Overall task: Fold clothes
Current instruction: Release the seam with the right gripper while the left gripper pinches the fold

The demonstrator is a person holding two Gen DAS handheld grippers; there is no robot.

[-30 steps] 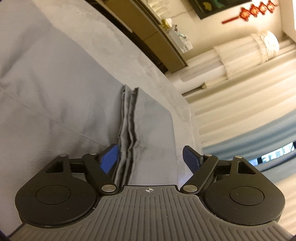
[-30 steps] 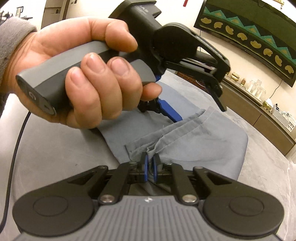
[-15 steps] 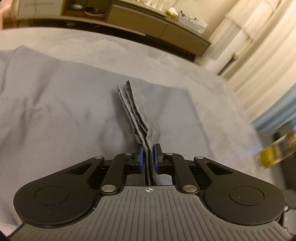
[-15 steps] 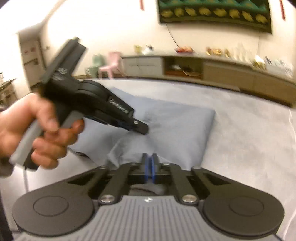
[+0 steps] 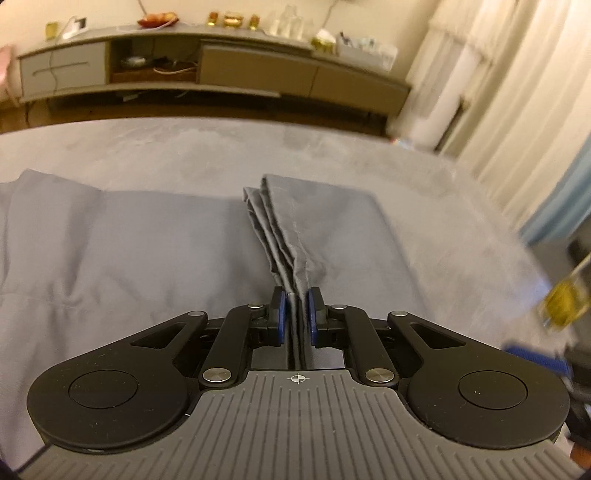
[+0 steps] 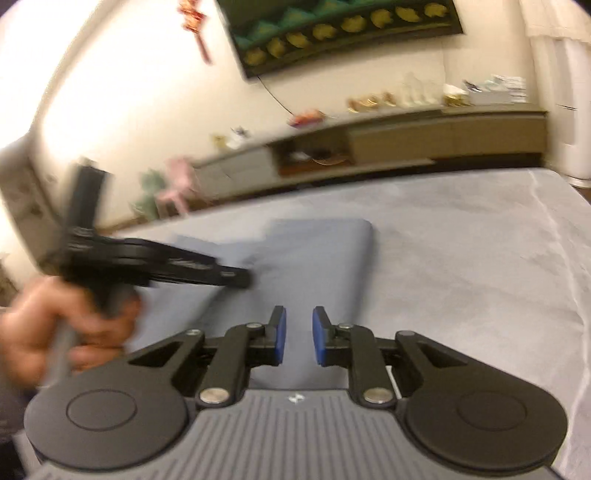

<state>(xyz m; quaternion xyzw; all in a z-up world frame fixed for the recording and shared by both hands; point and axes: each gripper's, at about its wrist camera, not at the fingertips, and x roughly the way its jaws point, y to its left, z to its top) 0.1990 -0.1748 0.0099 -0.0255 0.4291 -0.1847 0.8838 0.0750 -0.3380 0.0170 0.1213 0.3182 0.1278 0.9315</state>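
Note:
A grey garment [image 5: 147,251] lies spread on the grey bed cover [image 5: 221,147]. My left gripper [image 5: 296,306] is shut on a bunched, pleated edge of the garment [image 5: 284,254], which rises in folds from the flat cloth into the pads. In the right wrist view the same garment [image 6: 317,258] lies ahead, and the left gripper [image 6: 243,277], held by a hand [image 6: 55,332], pinches its near edge. My right gripper [image 6: 298,332] hovers over the cloth with its jaws opening and nothing between the blue pads.
A long low sideboard [image 5: 221,74] with small items on top runs along the far wall. Curtains [image 5: 517,92] hang at the right. A dark picture [image 6: 343,33] hangs on the wall. The bed cover extends bare to the right [image 6: 480,277].
My left gripper closed on the bunched garment edge and lifted it slightly. My right gripper, earlier shut on the cloth, has let go and its jaws have parted; both views rolled level.

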